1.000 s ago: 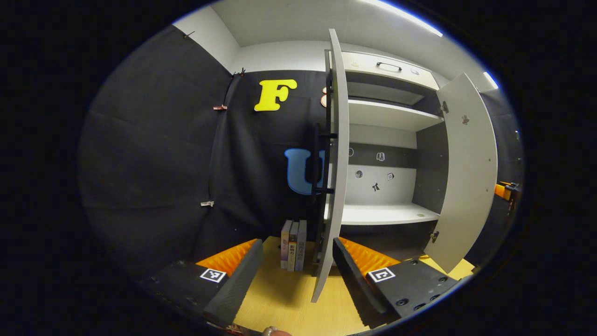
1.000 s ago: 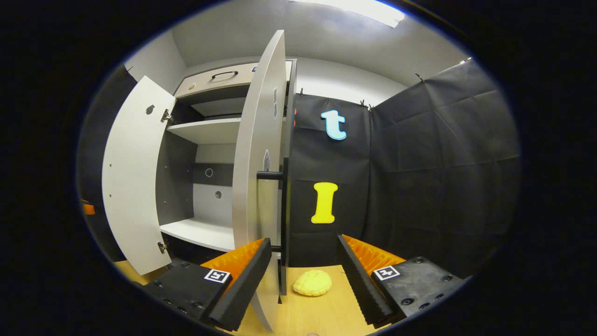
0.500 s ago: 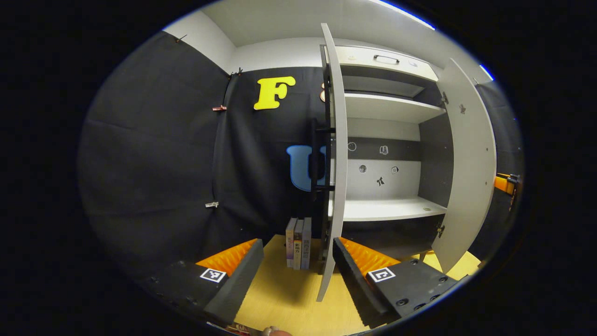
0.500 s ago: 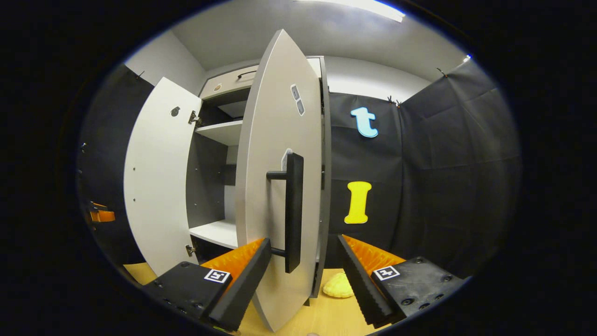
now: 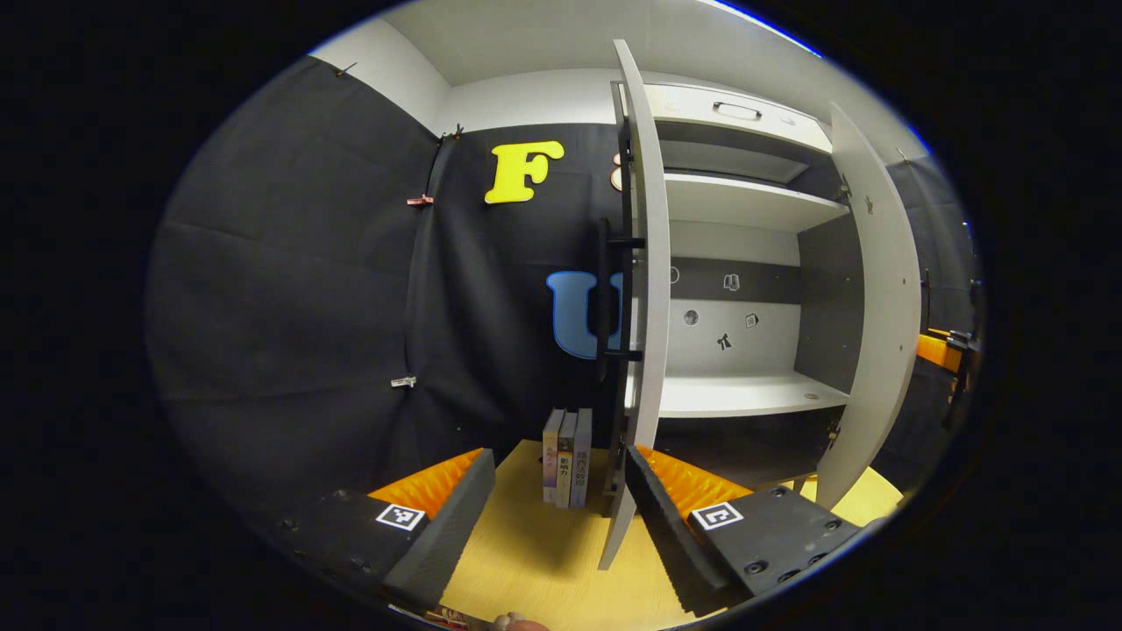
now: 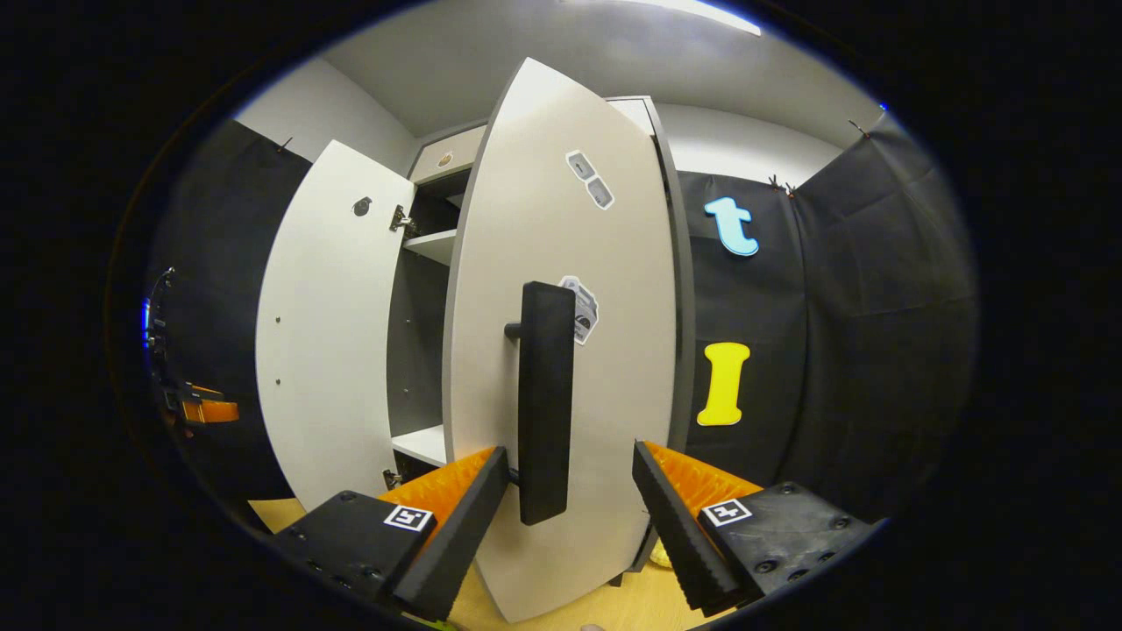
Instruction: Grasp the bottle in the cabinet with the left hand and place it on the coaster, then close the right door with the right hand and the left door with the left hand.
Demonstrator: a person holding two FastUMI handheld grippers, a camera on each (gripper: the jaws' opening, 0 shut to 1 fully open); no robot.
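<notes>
grey right door stands part-closed, its black handle between the spread, empty right tongs, likely so they can push it shut; half a second ago it stood more edge-on. left tongs gape empty by the left door, unchanged. cabinet shelf holds no bottle i can see.

1. You have one tall grey cabinet with two flat grey doors, both standing open.
2. You can count one long black bar handle on the door facing the right gripper.
3. Three upright books stand side by side on the pale wooden tabletop.
4. Two white shelves show inside the cabinet.
</notes>
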